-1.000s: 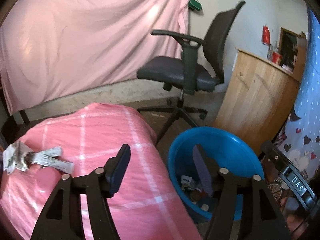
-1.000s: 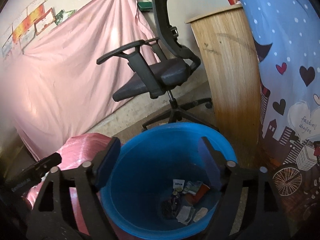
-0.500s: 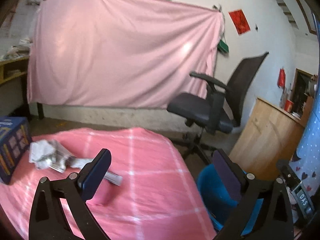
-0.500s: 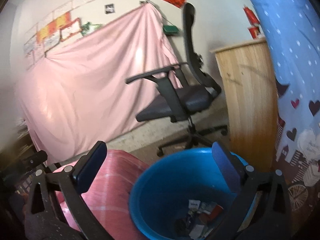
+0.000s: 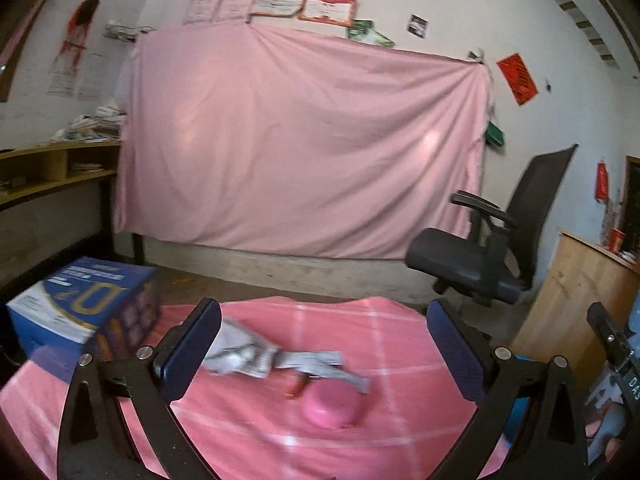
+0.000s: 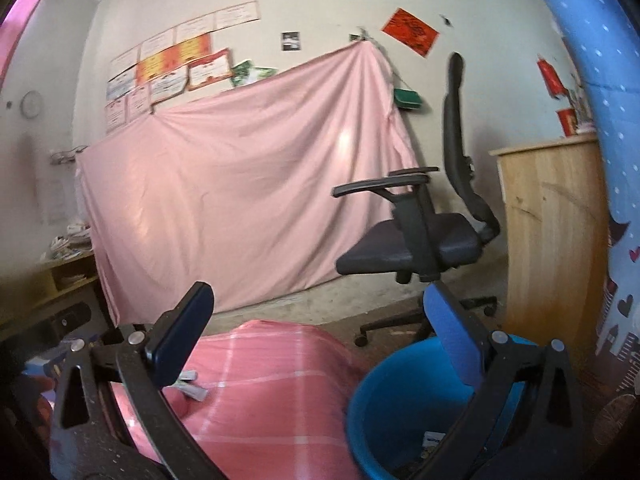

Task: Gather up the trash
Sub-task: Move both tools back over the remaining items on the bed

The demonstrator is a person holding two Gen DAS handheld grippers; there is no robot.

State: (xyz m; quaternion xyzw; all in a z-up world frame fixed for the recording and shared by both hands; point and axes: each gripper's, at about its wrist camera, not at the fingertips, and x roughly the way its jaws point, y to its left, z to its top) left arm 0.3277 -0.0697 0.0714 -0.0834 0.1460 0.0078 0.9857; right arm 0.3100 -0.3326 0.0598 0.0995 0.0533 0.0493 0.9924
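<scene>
Item: crumpled grey-white paper wrapper (image 5: pixel 276 360), lying on pink checked tabletop (image 5: pixel 384 320), long axis left-right, just ahead betw. pads of left gripper (image 5: pixel 324 344), nearer arm. Both grippers gaping wide, holding nothing; right gripper (image 6: pixel 316 328) hanging beside round blue plastic bin (image 6: pixel 384 396).

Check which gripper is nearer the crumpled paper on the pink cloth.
Left. The left gripper hovers open just over the crumpled paper; the right gripper sits off beside the blue bin.
</scene>
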